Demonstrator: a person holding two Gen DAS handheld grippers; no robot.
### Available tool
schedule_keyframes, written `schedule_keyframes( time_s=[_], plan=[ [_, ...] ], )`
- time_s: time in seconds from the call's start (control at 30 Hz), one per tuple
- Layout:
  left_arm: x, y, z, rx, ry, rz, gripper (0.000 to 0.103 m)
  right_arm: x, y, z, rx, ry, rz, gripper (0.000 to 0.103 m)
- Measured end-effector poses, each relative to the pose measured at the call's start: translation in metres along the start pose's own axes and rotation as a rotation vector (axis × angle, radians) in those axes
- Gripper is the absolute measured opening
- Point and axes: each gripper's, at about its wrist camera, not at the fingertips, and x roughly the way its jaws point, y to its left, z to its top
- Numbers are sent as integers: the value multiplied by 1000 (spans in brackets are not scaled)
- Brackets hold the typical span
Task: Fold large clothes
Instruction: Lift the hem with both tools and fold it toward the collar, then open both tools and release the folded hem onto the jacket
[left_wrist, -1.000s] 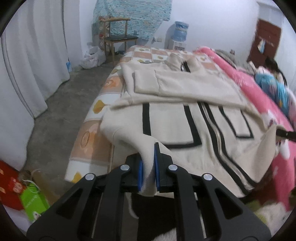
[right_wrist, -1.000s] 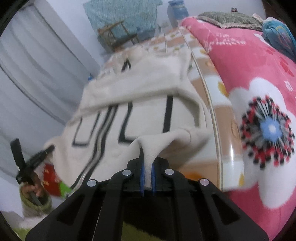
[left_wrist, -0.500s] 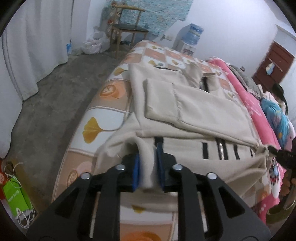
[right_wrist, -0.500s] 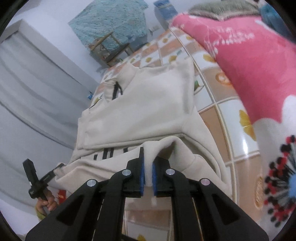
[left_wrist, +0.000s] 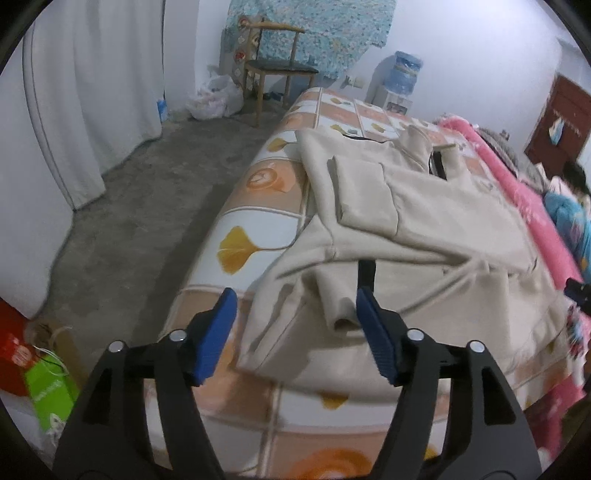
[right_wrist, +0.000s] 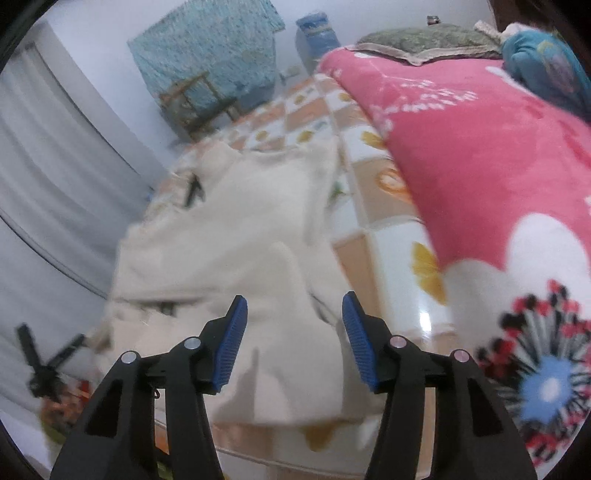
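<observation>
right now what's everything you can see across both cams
jacket: 1, cream with black stripes, folded on the bed
bed sheet: 1, orange and white checks with yellow leaves, under the jacket
blanket: 1, pink floral, beside the jacket
chair: 1, wood with dark seat, by the far wall
water dispenser: 1, blue bottle, far wall
curtain: 1, white, left
shopping bag: 1, green, floor
left gripper: open, blue pads
right gripper: open, blue pads

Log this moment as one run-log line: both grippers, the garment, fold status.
left hand-held gripper: open | right hand-held gripper: open | cream garment: lying on bed, bottom folded up | neither holds it
</observation>
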Motion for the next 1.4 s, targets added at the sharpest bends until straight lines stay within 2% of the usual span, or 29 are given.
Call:
schedule_keyframes(
  time_s=[0.13, 0.23, 0.3, 0.33, 0.43, 0.47, 0.5, 0.53, 0.67, 0.7, 0.73, 0.77, 0.8, 0.83, 0.9, 0.97, 1.07, 1.17, 1.23, 1.27, 1.3, 1.33, 1.4],
  plan=[
    [-25, 6, -6, 19, -63, 24, 68, 0, -10, -14, -22, 36, -74, 52],
    [-45, 22, -3, -31, -122, -26, 71, 2, -14, -21, -24, 51, -83, 52],
    [-39, 24, -1, -54, -98, -49, 71, 5, -13, -24, -34, 63, -79, 52],
    [-30, 22, -1, -55, -59, -41, 71, 8, -12, -25, -42, 69, -81, 52],
    [4, 11, -6, -17, 47, 43, 70, 11, -6, -28, -75, 72, -97, 53],
    [14, 8, -8, -18, 84, 68, 66, 11, -3, -28, -89, 72, -107, 53],
    [21, 8, -11, -22, 109, 81, 58, 13, 0, -29, -108, 73, -125, 53],
    [28, 7, -13, -26, 130, 87, 54, 13, 1, -29, -117, 73, -133, 53],
    [35, 2, -17, -26, 111, 96, 42, 19, 11, -33, -188, 77, -198, 53],
    [35, -1, -18, -19, 102, 103, 39, 23, 14, -35, -213, 72, -222, 49],
    [35, -3, -18, -14, 94, 113, 31, 25, 16, -36, -228, 67, -240, 36],
    [34, -5, -18, 0, 86, 119, 27, 27, 18, -36, -246, 63, -265, 29],
    [33, -8, -17, 22, 74, 138, 15, 28, 20, -36, -261, 60, -282, 18],
    [30, -11, -17, 43, 66, 144, 11, 25, 22, -35, -254, 55, -252, 12],
    [17, -17, -13, 79, 29, 145, 10, 10, 27, -32, -254, 17, -232, 10],
    [-4, -19, -11, 102, -10, 124, 9, -11, 33, -30, -266, -25, -208, 10],
    [-29, -14, -13, 93, -7, 80, 9, -37, 35, -31, -256, -45, -182, 10],
    [-41, -2, -28, 55, 52, 51, 9, -48, 26, -38, -222, -12, -153, 10],
    [-33, 12, -45, 4, 132, 42, 13, -44, 11, -48, -190, 42, -155, 15],
    [-26, 17, -52, -8, 173, 67, 14, -41, 7, -50, -179, 61, -169, 21],
    [-22, 22, -55, -15, 191, 114, 14, -38, -1, -54, -162, 75, -219, 27],
    [-21, 29, -59, -15, 199, 187, 14, -39, -4, -55, -151, 76, -231, 33],
    [-32, 39, -56, -28, 155, 237, 14, -47, -5, -53, -124, 41, -216, 36]
  ],
)
